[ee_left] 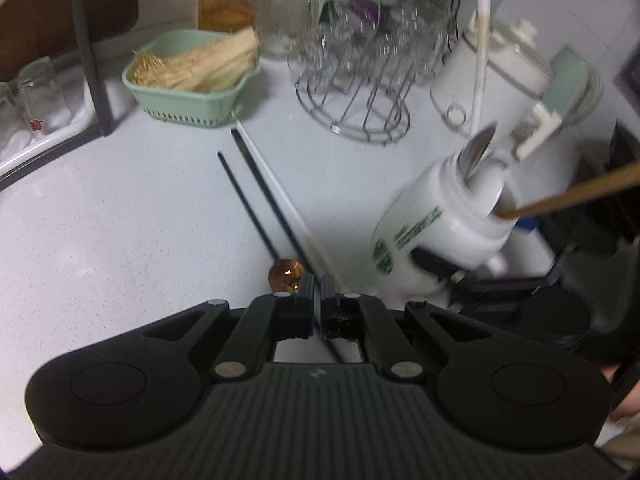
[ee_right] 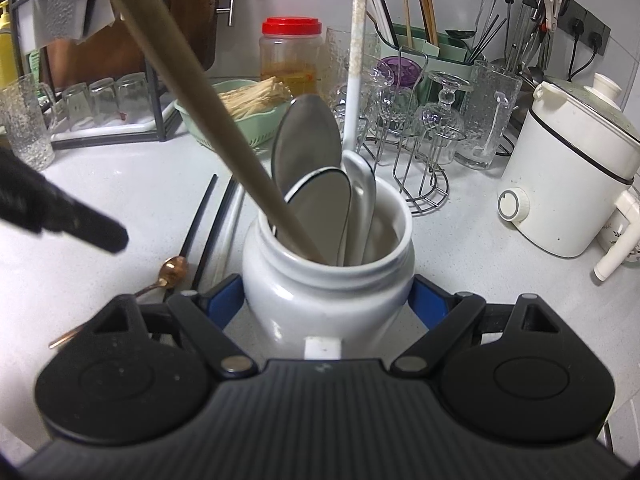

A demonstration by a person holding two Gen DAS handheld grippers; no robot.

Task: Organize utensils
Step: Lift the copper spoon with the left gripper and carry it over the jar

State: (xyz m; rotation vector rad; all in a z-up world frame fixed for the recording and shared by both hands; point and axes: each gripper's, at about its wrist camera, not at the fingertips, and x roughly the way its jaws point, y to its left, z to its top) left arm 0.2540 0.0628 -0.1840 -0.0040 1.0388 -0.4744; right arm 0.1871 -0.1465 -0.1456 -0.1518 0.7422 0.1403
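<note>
1. Your right gripper [ee_right: 328,300] is clamping the white jar [ee_right: 328,280] of spoons, near the counter's [ee_right: 120,184] middle.
2. Your left gripper [ee_left: 320,284] is pinching a black chopstick [ee_left: 272,196]; two more are lying beside it.

Even, soft indoor light falls on the pale counter [ee_left: 120,220], with faint shadows and dark vignetted corners. The left wrist view is smeared by motion blur, worst on the glass rack [ee_left: 360,40]. The right wrist view is sharper; the wooden handle [ee_right: 180,92] close to the lens is out of focus, and straight edges bow outward
</note>
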